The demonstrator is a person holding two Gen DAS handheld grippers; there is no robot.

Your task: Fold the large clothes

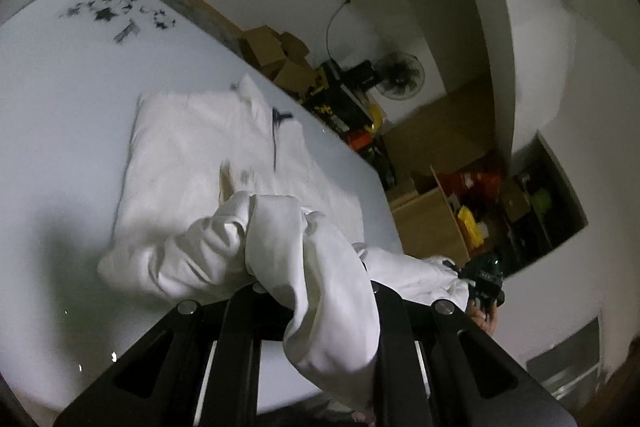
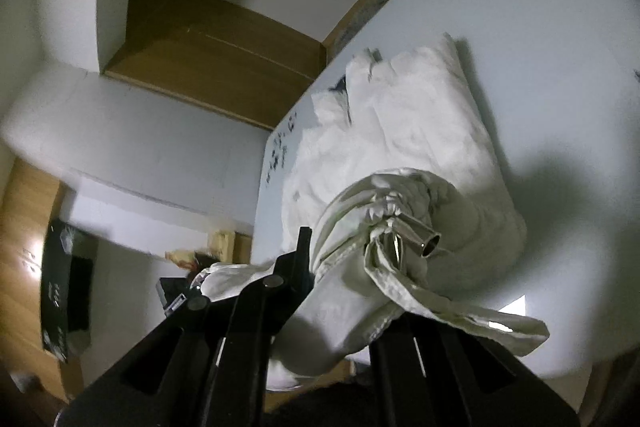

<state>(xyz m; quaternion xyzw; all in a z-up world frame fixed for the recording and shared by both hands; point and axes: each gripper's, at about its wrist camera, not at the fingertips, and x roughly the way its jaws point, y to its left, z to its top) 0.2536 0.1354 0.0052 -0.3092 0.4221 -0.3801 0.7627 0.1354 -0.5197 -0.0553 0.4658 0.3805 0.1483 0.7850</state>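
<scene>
Holding the near hem of the large white cotton garment in both grippers, the person has the cloth lifted off the front of the pale grey tabletop while its far part lies flat there, collar end toward the table's far edge. The garment's long axis runs away from the jaws, from the raised hem out to the dark-trimmed collar, so a fold would, by my reading, carry the hem forward over the body of the cloth toward that collar.

The left gripper has its jaws pinched narrow on a bunched corner of the fabric, which drapes down over the black fingers. The right gripper is likewise clamped tight on the opposite corner, where a gathered knot of cloth and a metal-tipped drawcord end stick out past the fingertips. In the left wrist view the right gripper appears low at the right, beside the table's front edge, with fabric stretched between the two; neither is clearly nearer the collar.

Both grippers point forward and somewhat downward at the table, roughly side by side. The lifted hem sags between them, so keeping it taut looks important for a straight fold.
</scene>
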